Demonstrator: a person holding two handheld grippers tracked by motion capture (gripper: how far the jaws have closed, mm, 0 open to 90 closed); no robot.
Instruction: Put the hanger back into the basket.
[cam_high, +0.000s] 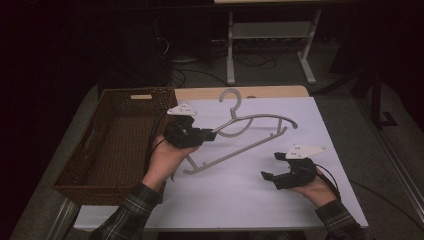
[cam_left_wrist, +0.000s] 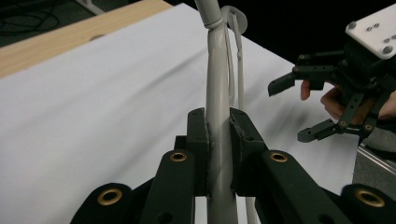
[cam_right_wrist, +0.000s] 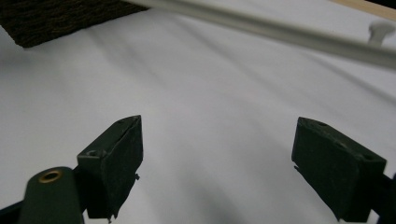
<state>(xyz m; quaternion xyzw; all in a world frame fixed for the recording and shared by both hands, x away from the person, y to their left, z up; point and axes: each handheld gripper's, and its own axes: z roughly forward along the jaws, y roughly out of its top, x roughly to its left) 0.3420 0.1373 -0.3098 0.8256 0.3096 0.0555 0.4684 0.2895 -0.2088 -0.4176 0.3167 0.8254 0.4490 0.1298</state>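
Left gripper (cam_left_wrist: 217, 133) clamped on hanger (cam_left_wrist: 218, 88) — right gripper (cam_right_wrist: 217, 163) jaws apart.

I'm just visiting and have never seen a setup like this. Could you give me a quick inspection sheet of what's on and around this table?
Surface: white sheet over a wooden table.
Job's things: grey plastic hanger; empty wicker basket at the table's left.
Clutter: nothing seen.
Grippers: left gripper shut on the hanger's bar; right gripper open, holding nothing, near the hanger's lower bar.
Cables: one trails from each gripper; more lie on the floor behind.
Surroundings: dark room, white metal frame legs beyond the table.
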